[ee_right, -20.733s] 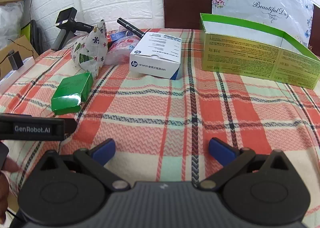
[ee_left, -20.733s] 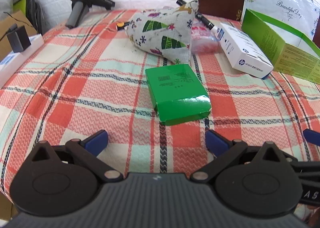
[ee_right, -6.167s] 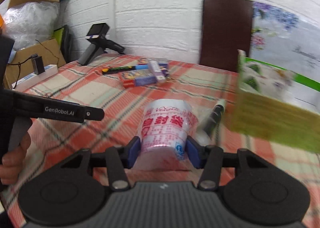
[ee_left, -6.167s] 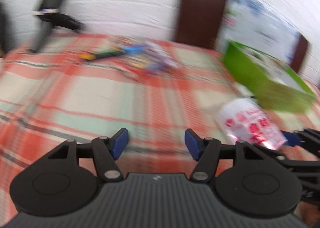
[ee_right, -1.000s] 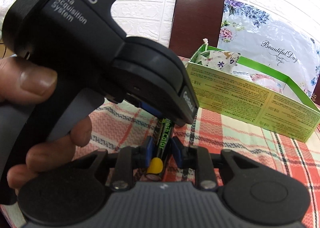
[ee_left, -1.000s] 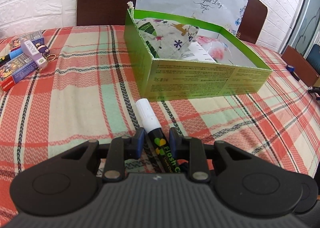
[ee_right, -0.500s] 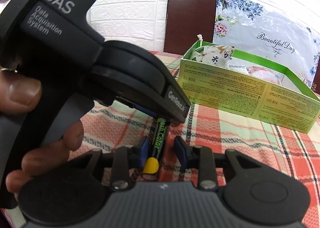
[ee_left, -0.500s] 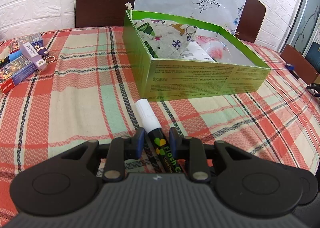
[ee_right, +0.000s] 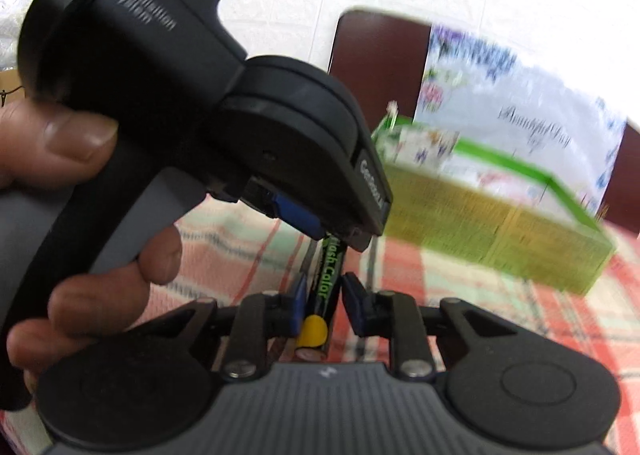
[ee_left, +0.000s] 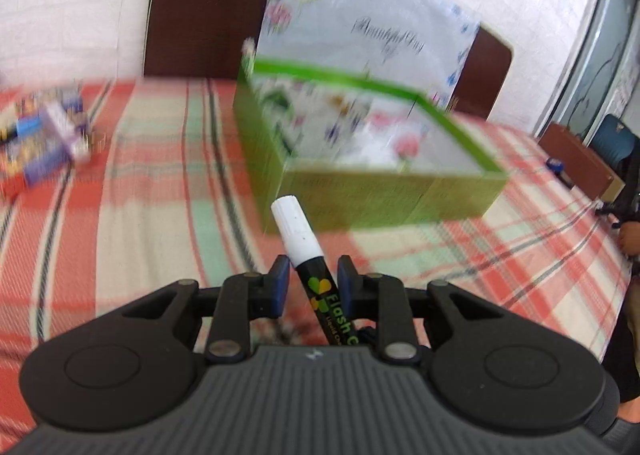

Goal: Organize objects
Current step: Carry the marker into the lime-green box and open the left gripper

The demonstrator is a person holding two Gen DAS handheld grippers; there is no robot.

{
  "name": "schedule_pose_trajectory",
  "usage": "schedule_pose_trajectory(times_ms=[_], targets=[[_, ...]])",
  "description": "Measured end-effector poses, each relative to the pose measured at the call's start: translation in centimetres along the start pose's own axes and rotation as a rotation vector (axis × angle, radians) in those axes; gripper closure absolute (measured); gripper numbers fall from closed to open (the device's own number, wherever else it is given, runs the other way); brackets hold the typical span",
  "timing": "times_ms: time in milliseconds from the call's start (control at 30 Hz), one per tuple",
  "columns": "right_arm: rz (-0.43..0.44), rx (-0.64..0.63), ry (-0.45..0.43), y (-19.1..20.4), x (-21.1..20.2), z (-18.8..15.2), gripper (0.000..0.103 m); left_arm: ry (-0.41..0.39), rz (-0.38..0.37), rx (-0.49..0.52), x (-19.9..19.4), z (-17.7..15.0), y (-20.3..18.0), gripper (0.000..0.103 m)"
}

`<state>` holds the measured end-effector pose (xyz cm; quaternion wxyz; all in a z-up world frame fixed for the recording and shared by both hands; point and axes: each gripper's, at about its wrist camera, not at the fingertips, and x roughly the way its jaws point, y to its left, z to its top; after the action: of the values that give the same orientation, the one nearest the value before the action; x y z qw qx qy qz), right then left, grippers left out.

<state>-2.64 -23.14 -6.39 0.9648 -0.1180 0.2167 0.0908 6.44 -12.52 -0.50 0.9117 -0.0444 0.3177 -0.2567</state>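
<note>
A black marker with a white cap [ee_left: 304, 251] sits between the jaws of my left gripper [ee_left: 311, 287], raised above the plaid tablecloth; the left jaw shows a small gap. In the right wrist view the same marker [ee_right: 327, 287], yellow end toward me, lies between the fingers of my right gripper [ee_right: 322, 309], which stand slightly apart from it. The left gripper's body [ee_right: 192, 127] fills the left of that view. The green box [ee_left: 372, 191] with a patterned pouch and packets stands just ahead; it also shows in the right wrist view [ee_right: 496, 227].
Small boxes and a keychain [ee_left: 44, 143] lie at the far left of the table. Brown chair backs [ee_left: 208, 7] and a floral bag stand behind the box. The table's right edge [ee_left: 616, 255] is near a person's hand.
The left gripper has lifted the marker and moved toward the green box; the view is blurred. The right gripper's jaws have opened off the marker's yellow end.
</note>
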Motion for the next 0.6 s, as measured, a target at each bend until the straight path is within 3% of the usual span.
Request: schedule_pose_trajectory(times_ms=[100,300,500,600], targets=[[-0.03,-0.014,-0.065,-0.7,-0.4,1.3,0.082,-0.059,0.001,0.037,-0.8,1.6,-1.0,0.075],[-0.082,-0.007,-0.128,-3.9,1.2,4.0,0.083,-0.093,-0.016,0.042,1.2,6.0,-2.3,0.075],[-0.126,0.019,-0.135,-8.2,4.7,6.4,0.085,-0.106,-0.001,0.064,4.8,9.8,-4.0,0.074],[-0.136,0.041,-0.122,-10.3,6.9,7.1,0.085,-0.106,0.034,0.075,6.9,11.3,-4.6,0.065]])
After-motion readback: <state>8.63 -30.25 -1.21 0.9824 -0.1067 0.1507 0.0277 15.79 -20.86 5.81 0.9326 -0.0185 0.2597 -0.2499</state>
